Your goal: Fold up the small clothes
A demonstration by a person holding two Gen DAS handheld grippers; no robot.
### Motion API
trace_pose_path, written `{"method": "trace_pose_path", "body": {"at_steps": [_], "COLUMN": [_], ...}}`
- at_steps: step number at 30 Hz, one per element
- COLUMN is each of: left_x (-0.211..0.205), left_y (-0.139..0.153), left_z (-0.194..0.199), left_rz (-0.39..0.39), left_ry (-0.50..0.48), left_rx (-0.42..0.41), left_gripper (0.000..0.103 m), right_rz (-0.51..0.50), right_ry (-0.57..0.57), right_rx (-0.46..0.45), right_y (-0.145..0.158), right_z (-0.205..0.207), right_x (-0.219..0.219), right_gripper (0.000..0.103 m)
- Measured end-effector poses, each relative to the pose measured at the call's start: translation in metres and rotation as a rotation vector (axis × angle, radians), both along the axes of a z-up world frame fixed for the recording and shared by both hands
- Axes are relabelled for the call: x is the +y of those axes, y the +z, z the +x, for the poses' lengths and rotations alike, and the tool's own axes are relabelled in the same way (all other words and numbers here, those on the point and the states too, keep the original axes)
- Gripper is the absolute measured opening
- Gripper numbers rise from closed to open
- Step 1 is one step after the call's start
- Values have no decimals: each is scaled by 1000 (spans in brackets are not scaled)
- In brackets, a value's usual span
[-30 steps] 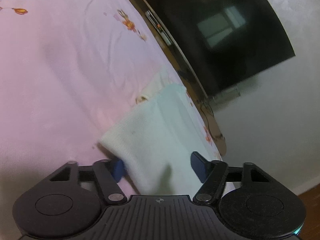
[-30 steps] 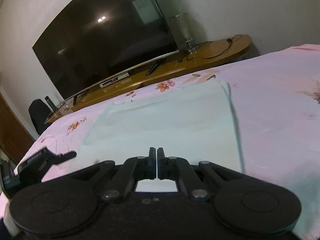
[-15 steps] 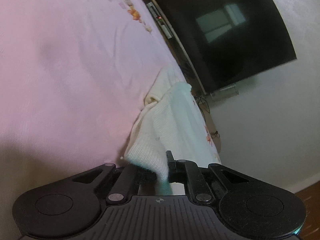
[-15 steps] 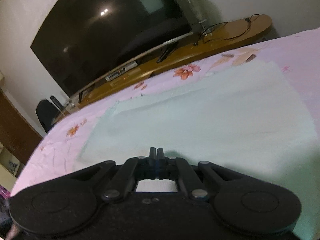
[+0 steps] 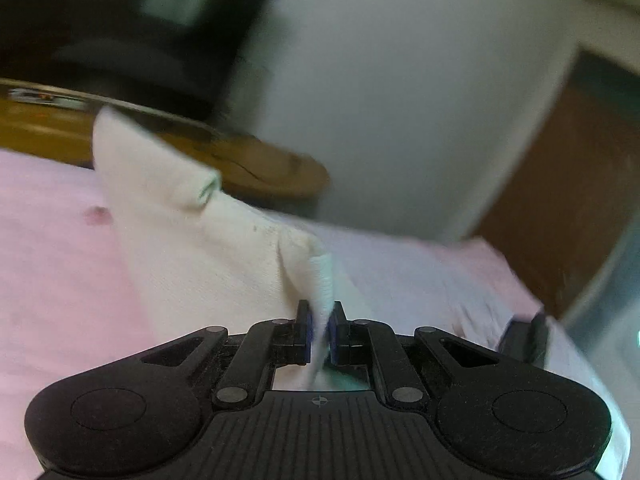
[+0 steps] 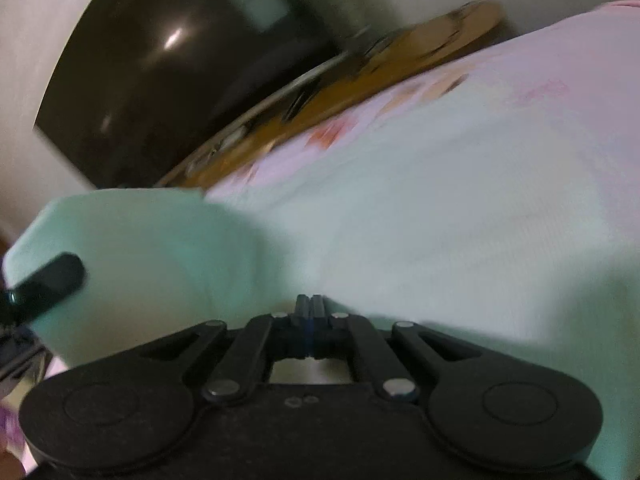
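Garment point(image 5: 192, 248) pinched betw. left hand-held gripper point(image 5: 320, 326)

left gripper point(image 5: 320, 330): jaws clamped | right gripper point(image 6: 309, 322): jaws closed

1. Both views are dim indoor pictures with soft, even light and a faint cool cast on the pale cloth point(image 6: 400, 216).
2. The television screen point(image 6: 168, 64) carries the only glare: a small bright spot and, to its upper right, a smeared pale window reflection.
3. Motion blur smears everything around the screen in both views; the wooden stand point(image 6: 360, 76) below it is streaked.
4. In the left wrist view the same screen point(image 5: 100, 20) is a dark blur, while the near cloth fold point(image 5: 320, 276) stays fairly sharp.
5. A soft shadow lies on the cloth well below the screen, just ahead of the dark gripper body.
6. Fisheye bending curves the screen's edges, and the corners darken.
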State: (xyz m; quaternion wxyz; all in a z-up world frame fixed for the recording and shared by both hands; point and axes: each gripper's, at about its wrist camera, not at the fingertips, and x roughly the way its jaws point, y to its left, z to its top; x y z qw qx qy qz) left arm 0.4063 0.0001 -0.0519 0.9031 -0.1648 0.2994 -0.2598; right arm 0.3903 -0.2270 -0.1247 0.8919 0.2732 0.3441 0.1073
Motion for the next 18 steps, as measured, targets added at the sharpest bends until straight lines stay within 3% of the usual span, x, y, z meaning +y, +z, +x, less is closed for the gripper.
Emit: {"method": "trace_pose_path", "body": {"at_steps": [2, 3, 6, 10, 14, 16, 18], "left_x": [-31, -44, -86, -101, -44, -7, 21], "left_y": [-8, -14, -43, -41, -22, -21, -28], "left_z": [7, 10, 11, -23, -44, -37, -24], "left_rz": [32, 41, 30, 16, -61, -51, -38], "left_ry": [-78, -105, -233, -275, -137, -12, 86], "left_rx": [28, 44, 160, 148, 115, 110, 157], "left_gripper": [8, 8, 9, 9, 9, 9, 9], "right_rz": [22, 28, 33, 7, 44, 64, 81], "right_ry": [-86, -115, -206, -272, -248, -188, -119], "right_rx": [-13, -24, -42, -48, -64, -81, -82], "right_y": [7, 11, 20, 30, 34, 38, 39], "right_z": [-15, -22, -50, -81, -94, -88, -74], "right_x": [-37, -53, -105, -148, -160, -152, -137], "right_gripper": [10, 17, 21, 24, 27, 33, 46]}}
